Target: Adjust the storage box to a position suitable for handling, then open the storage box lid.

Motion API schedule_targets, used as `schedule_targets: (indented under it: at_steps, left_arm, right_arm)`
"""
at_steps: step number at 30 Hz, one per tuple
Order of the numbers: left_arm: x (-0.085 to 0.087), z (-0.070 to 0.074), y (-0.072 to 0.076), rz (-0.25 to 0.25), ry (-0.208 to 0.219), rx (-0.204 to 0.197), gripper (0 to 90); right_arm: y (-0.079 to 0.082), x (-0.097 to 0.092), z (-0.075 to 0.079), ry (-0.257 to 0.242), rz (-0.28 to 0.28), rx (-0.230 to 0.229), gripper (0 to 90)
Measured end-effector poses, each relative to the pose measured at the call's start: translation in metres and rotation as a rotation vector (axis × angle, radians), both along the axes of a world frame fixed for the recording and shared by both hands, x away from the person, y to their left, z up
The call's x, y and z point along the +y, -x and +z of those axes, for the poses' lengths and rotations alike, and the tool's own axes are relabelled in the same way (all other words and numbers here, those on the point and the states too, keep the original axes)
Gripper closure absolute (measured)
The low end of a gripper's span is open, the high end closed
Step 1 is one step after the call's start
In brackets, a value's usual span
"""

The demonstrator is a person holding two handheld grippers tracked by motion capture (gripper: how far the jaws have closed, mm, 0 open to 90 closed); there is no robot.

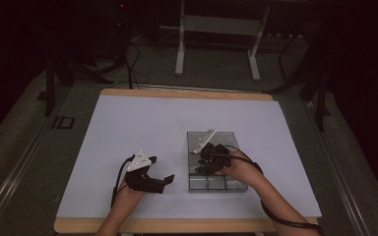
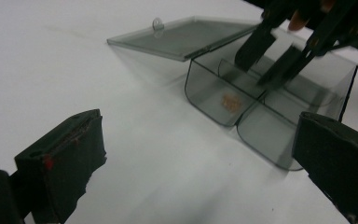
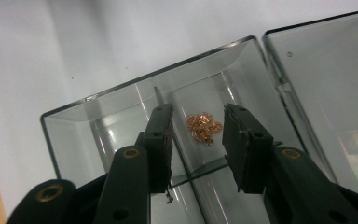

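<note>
A clear smoky plastic box [image 1: 230,185] with divided compartments sits right of centre on the table, its hinged lid [image 2: 182,36] swung open. A small pile of gold chain [image 3: 203,127] lies on the floor of one compartment, seen as an orange patch [image 2: 231,102] in the left gripper view. My right gripper [image 3: 196,140] hangs open over that compartment, its jaws on either side of the chain and above it. My left gripper [image 1: 160,181] rests open on the table left of the box, with nothing between its jaws.
The white table top [image 1: 142,123] has a wooden edge [image 1: 177,225] at the front. Beyond the table stand a white metal frame [image 1: 216,29] and dark stands with cables on the floor.
</note>
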State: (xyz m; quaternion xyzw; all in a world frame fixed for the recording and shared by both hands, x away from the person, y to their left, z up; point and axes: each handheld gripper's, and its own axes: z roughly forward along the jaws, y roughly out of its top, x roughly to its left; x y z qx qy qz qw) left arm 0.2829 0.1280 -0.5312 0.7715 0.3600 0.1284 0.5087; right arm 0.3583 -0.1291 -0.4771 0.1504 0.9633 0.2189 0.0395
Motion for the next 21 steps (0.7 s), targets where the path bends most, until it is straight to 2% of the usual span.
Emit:
schedule_targets:
  at_steps: [4, 10, 14, 16, 21]
  left_arm:
    - [0.001, 0.0, -0.001, 0.013, -0.002, 0.017, 3.0]
    - [0.001, 0.0, -0.001, 0.024, -0.025, 0.019, 3.6]
    - [-0.001, 0.001, -0.002, 0.036, -0.01, 0.035, 3.8]
    - [-0.003, 0.002, -0.003, 0.041, -0.017, 0.041, 3.8]
    - [-0.011, 0.006, -0.006, 0.013, -0.006, 0.092, 3.6]
  right_arm:
    - [0.003, -0.007, 0.006, -0.015, -0.013, -0.015, 59.6]
    - [0.004, -0.023, 0.013, -0.052, -0.046, -0.033, 55.9]
    - [0.005, -0.034, 0.015, -0.082, -0.065, -0.038, 54.7]
    - [0.006, -0.039, 0.016, -0.088, -0.077, -0.045, 54.7]
    - [0.009, -0.057, 0.02, -0.111, -0.11, -0.07, 52.0]
